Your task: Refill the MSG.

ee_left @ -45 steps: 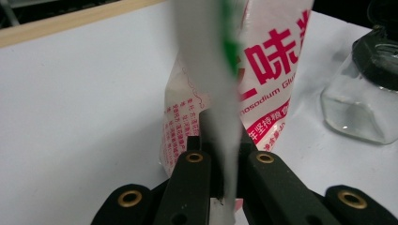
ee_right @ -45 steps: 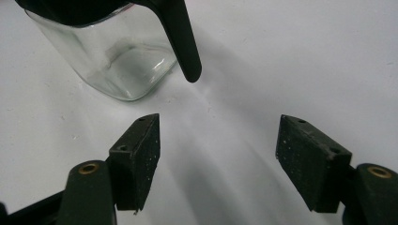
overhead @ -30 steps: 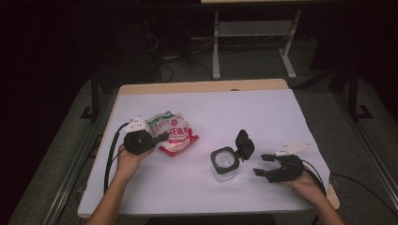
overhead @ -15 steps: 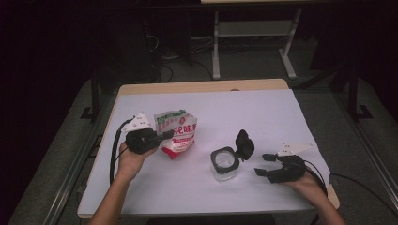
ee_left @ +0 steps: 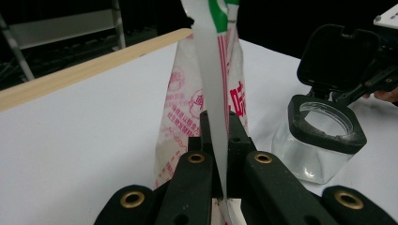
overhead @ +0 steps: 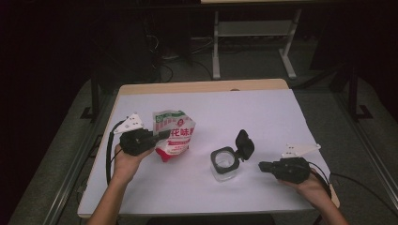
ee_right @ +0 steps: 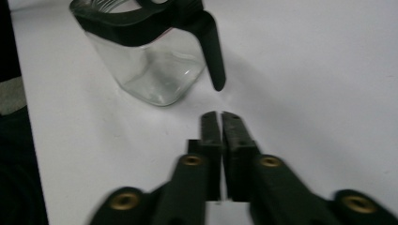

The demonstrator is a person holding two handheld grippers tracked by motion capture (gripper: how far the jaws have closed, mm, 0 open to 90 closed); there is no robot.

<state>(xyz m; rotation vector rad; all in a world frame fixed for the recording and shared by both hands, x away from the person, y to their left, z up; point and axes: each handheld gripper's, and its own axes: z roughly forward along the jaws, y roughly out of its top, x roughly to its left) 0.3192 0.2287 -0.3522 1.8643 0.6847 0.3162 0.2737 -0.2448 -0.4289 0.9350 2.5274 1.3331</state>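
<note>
Nearest the person, the right gripper point(overhead: 264, 166) rests low on the white table point(overhead: 281, 117) with its jaws pressed together on nothing; they have just been closing, and it sits just beside the clear jar point(overhead: 223, 163), whose black flip lid point(overhead: 244, 143) stands open. On the other side, the left gripper point(overhead: 162, 135) pinches the sealed edge of the snack bag point(overhead: 174, 135), which hangs upright with its lower end near the tabletop, apart from the jar. The step in hand looks like bringing the bag over the jar's mouth point(ee_left: 326, 119) for pouring. To do it well, keep the pinch firm on the seam, carry the bag level, and steady the jar before tilting, since the light container could tip.
</note>
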